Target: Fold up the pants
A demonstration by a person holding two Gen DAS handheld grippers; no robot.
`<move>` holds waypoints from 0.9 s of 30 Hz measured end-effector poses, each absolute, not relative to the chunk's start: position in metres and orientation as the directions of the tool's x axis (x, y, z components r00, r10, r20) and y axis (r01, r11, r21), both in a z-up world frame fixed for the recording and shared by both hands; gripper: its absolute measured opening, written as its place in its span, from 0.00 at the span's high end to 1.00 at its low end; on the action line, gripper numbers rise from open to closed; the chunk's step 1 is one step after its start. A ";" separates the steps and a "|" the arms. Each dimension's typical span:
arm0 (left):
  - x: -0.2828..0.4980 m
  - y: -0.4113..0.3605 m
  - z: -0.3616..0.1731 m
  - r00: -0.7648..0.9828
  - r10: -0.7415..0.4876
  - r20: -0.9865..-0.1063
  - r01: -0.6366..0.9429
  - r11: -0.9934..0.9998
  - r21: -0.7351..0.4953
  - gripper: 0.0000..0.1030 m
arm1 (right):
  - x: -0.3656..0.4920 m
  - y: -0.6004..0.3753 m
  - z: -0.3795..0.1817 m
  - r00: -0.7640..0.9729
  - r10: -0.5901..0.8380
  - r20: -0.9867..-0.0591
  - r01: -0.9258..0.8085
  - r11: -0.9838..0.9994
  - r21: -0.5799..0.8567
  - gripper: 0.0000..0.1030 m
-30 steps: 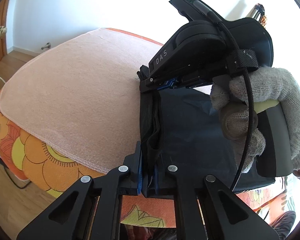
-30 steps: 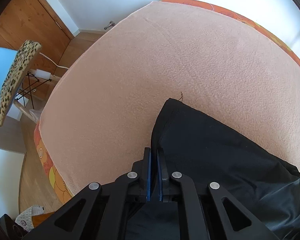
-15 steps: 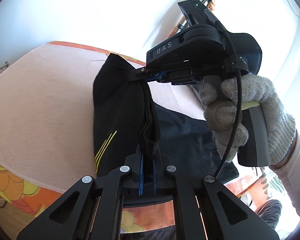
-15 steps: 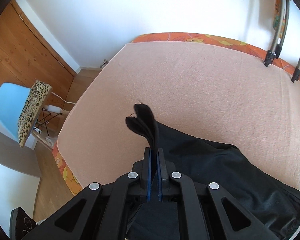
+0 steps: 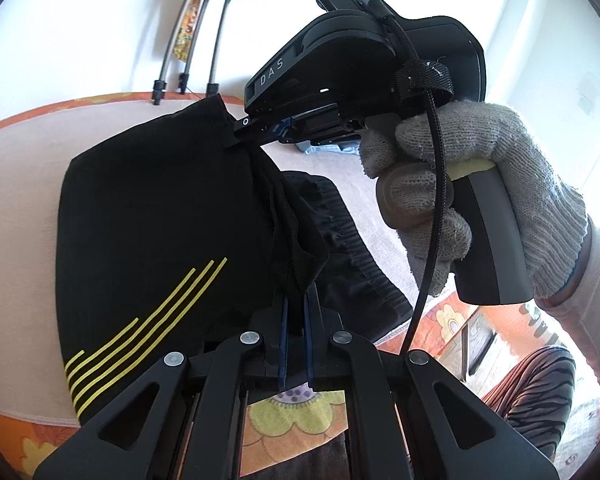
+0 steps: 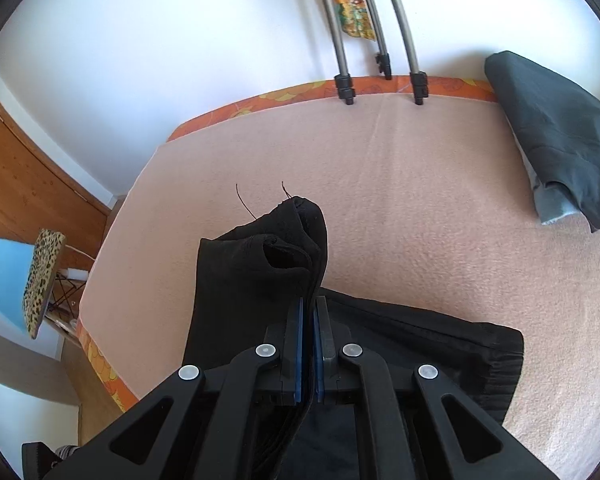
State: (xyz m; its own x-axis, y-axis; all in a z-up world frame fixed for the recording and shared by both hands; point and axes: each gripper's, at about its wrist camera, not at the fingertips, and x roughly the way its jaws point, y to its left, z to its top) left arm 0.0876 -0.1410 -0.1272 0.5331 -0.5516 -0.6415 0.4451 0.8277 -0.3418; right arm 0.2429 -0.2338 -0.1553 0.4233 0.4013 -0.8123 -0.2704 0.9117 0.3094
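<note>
Black pants with yellow stripes hang lifted over a pink blanket on the bed. My left gripper is shut on the cloth's near edge. My right gripper, held by a gloved hand, is shut on the far corner of the same edge. In the right wrist view my right gripper pinches the bunched pants, which stand up ahead of the fingers. The elastic waistband lies flat on the blanket at the right.
A folded dark grey garment lies at the bed's far right. Metal rack legs stand against the white wall behind the bed. A blue chair with a leopard cushion stands left of the bed on wooden floor.
Both grippers have lifted the pant leg ends off the blanket and carried them over toward the waistband, and the yellow-striped side now shows.
</note>
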 end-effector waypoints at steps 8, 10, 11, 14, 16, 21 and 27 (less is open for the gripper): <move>0.073 -0.178 -0.129 0.458 -0.610 -0.647 0.536 0.770 -0.346 0.95 | 0.232 -0.313 -0.182 0.430 0.387 -0.815 -0.155 0.922 0.356 0.98; 0.073 -0.186 -0.135 0.450 -0.613 -0.649 0.538 0.766 -0.351 0.95 | 0.228 -0.325 -0.186 0.429 0.390 -0.814 -0.137 0.919 0.368 0.98; 0.075 -0.185 -0.136 0.446 -0.615 -0.650 0.538 0.765 -0.355 0.95 | 0.227 -0.329 -0.187 0.430 0.391 -0.813 -0.139 0.919 0.368 0.98; 0.078 -0.197 -0.132 0.421 -0.628 -0.655 0.552 0.750 -0.364 0.95 | 0.227 -0.338 -0.193 0.435 0.372 -0.820 -0.129 0.927 0.352 0.98; 0.081 -0.199 -0.130 0.421 -0.629 -0.653 0.557 0.748 -0.361 0.95 | 0.227 -0.343 -0.196 0.434 0.371 -0.821 -0.126 0.927 0.352 0.98; 0.078 -0.190 -0.124 0.415 -0.647 -0.639 0.552 0.738 -0.388 0.92 | 0.225 -0.351 -0.196 0.451 0.346 -0.823 -0.126 0.937 0.325 0.98; 0.084 -0.170 -0.121 0.442 -0.627 -0.642 0.511 0.764 -0.394 0.73 | 0.222 -0.351 -0.196 0.470 0.312 -0.825 -0.147 0.950 0.276 0.87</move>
